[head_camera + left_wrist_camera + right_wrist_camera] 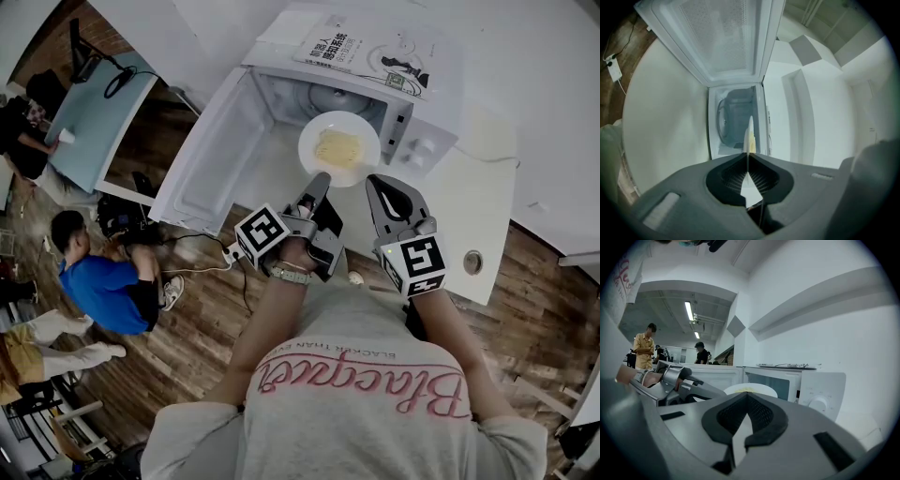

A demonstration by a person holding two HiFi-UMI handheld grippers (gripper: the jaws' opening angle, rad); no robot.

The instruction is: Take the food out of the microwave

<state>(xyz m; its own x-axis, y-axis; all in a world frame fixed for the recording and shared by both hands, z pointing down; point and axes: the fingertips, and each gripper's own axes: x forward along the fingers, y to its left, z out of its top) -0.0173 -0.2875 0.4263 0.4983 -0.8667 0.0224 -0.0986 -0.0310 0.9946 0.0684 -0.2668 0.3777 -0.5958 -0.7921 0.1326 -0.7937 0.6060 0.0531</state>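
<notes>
The microwave (412,122) sits at upper centre of the head view, its door (211,159) swung wide toward the left. On its top lies 1 booklet (370,52) with dark printed characters too small to read.

A white plate (361,127) of pale yellow food (337,147) hangs at the mouth of the open cavity. The left gripper (321,178) is clamped on the plate's near rim. In the left gripper view the 2 jaws meet on the thin plate (750,129), seen edge-on.

The right gripper (373,180) sits just right of the plate. In the right gripper view its jaws are pressed together with nothing between them and the plate (750,389) lies beyond.

Each gripper carries 1 cube with black square markers. The person's grey shirt (356,384) has pink script, seemingly "Blacquet", with "BLACKER THAN EV…" beside it.
</notes>
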